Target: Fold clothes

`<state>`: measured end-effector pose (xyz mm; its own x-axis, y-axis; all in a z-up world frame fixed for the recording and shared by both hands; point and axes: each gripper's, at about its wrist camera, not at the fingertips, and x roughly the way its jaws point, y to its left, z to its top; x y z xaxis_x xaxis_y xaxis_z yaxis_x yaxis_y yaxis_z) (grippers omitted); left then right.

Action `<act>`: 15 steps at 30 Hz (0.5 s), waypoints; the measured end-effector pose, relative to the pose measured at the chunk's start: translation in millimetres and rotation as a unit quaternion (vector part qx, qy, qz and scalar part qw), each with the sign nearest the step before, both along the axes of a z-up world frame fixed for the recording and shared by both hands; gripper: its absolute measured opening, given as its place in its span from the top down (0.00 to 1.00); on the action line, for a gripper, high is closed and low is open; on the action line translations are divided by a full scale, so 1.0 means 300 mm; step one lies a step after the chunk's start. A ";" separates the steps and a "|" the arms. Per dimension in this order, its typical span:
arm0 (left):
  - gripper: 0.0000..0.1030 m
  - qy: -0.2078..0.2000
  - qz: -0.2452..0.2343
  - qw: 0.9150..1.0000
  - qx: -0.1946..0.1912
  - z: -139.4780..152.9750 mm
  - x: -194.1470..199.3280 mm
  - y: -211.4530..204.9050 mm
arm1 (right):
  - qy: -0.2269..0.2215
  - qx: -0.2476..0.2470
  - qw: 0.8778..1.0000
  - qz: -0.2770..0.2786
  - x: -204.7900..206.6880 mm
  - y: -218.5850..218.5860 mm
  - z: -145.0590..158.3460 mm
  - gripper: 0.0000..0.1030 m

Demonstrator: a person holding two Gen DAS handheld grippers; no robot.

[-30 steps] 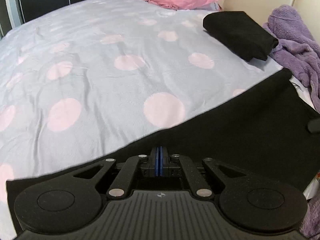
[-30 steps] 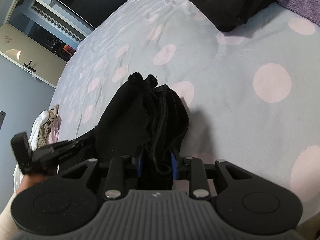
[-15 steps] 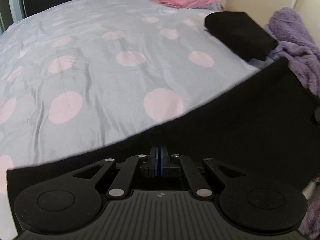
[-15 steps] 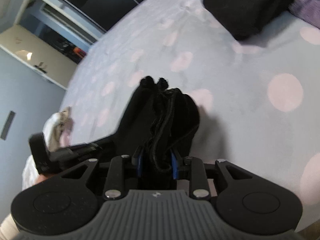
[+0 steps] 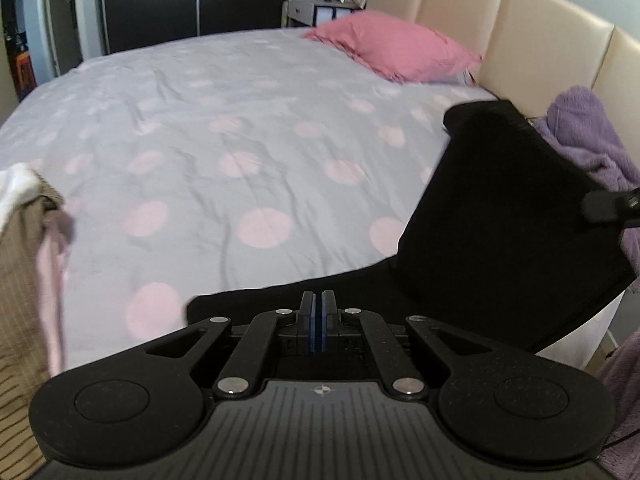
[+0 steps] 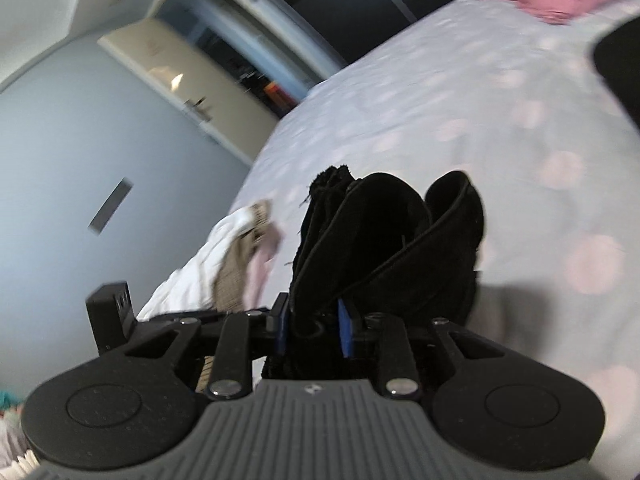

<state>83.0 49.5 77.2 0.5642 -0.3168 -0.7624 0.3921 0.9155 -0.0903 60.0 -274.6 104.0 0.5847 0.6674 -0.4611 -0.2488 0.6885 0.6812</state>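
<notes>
Since the earlier frames both grippers have risen, lifting the black garment [image 5: 508, 216] clear of the bed [image 5: 240, 128] near its headboard-side edge. Its soft, matte span runs between them: left gripper [image 5: 319, 312] pinched shut on one edge, right gripper [image 6: 313, 322] closing on bunched folds.

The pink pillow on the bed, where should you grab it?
Grab the pink pillow by its near right corner, which sticks out, coming in low across the bedspread. The pillow lies flat against the headboard, so the far side is blocked.
</notes>
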 end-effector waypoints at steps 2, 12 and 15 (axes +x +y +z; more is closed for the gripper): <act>1.00 -0.003 0.005 1.000 -0.003 0.020 -0.014 0.041 | -0.002 -0.003 1.000 0.026 0.027 0.089 0.009 0.76; 1.00 0.016 0.089 0.996 -0.012 -0.042 -0.006 0.257 | 0.020 -0.076 0.985 0.156 0.154 0.566 -0.099 0.76; 1.00 0.026 0.112 0.993 -0.026 -0.059 -0.003 0.313 | 0.029 -0.104 0.977 0.183 0.182 0.676 -0.160 0.76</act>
<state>82.1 143.4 59.4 0.5850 -0.2283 -0.7783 0.1730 0.9726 -0.1553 114.5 -71.9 56.0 0.2941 0.7156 -0.6335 -0.4689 0.6856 0.5568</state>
